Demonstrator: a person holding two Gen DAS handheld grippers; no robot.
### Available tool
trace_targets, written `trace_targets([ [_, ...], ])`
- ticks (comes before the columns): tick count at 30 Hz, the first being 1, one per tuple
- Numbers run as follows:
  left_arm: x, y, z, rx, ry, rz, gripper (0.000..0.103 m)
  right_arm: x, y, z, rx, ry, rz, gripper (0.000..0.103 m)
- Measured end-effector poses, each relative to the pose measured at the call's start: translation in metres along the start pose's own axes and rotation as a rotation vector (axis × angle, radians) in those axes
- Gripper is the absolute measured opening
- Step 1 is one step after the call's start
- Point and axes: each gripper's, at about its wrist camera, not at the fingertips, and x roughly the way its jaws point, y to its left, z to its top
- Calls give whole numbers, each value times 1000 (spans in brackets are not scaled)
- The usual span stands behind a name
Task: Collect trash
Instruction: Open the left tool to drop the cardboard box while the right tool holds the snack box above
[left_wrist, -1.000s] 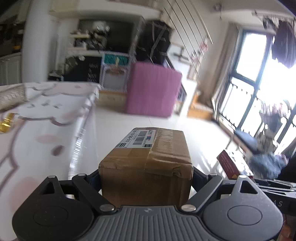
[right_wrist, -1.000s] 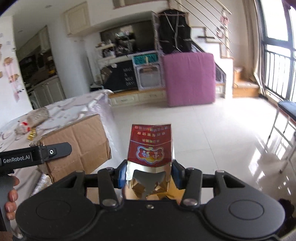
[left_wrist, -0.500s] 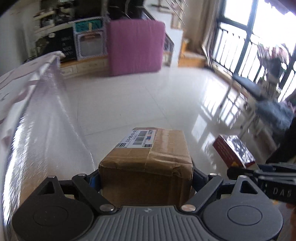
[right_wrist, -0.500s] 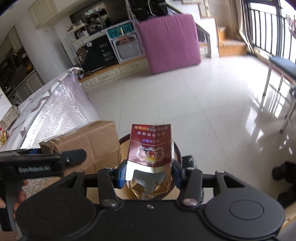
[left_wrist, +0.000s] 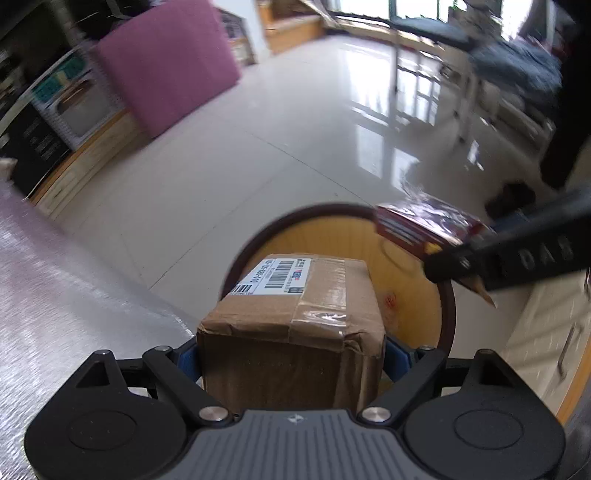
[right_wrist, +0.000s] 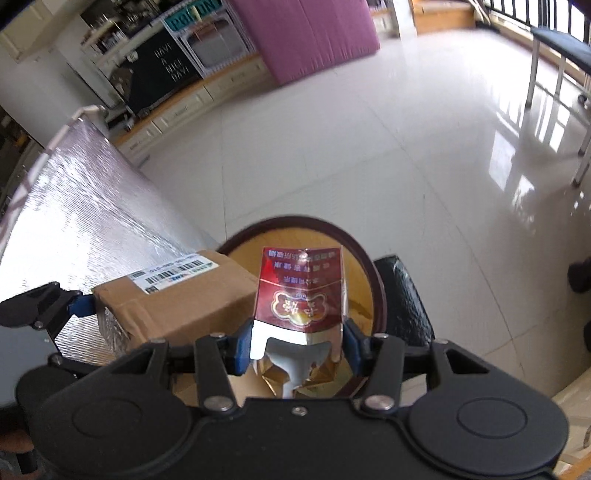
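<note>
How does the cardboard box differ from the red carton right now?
The cardboard box is plain brown, taped, with a barcode label; the red carton is glossy with printed characters. The box is bulkier and sealed; the carton's near end is torn open. Shared: each is clamped in a claw, left claw and right claw, above the round bin.

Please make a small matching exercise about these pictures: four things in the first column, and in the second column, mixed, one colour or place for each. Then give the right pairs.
Things
1. cardboard box
2. red carton
3. round bin
4. upright mattress

Colour or place
A. far across the floor, purple
B. between the left gripper's pads
C. below both grippers, yellow inside
D. between the right gripper's pads

Pairs: 1-B, 2-D, 3-C, 4-A
</note>
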Motion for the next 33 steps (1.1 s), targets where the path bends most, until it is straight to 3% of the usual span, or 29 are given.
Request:
trace_targets([
  [6, 28, -13, -10, 141, 85, -67, 91, 29, 1, 7, -2, 58, -11, 50],
  [10, 37, -7, -6, 152, 100, -105, 91, 46, 5, 16, 7, 80, -3, 50],
  [15, 45, 1, 2, 157, 54, -117, 91, 57, -1, 24, 32, 65, 0, 50],
  [20, 55, 4, 9, 163, -41, -72, 97, 58, -8, 25, 52, 61, 10, 50],
  [23, 62, 5, 10, 147, 5, -59, 101, 55, -12, 23, 57, 59, 14, 50],
  [27, 70, 6, 10, 135, 128, -121, 103, 57, -13, 23, 61, 74, 19, 50],
  [33, 69, -5, 6, 234, 198, -154, 103, 62, -13, 23, 53, 110, 56, 54],
])
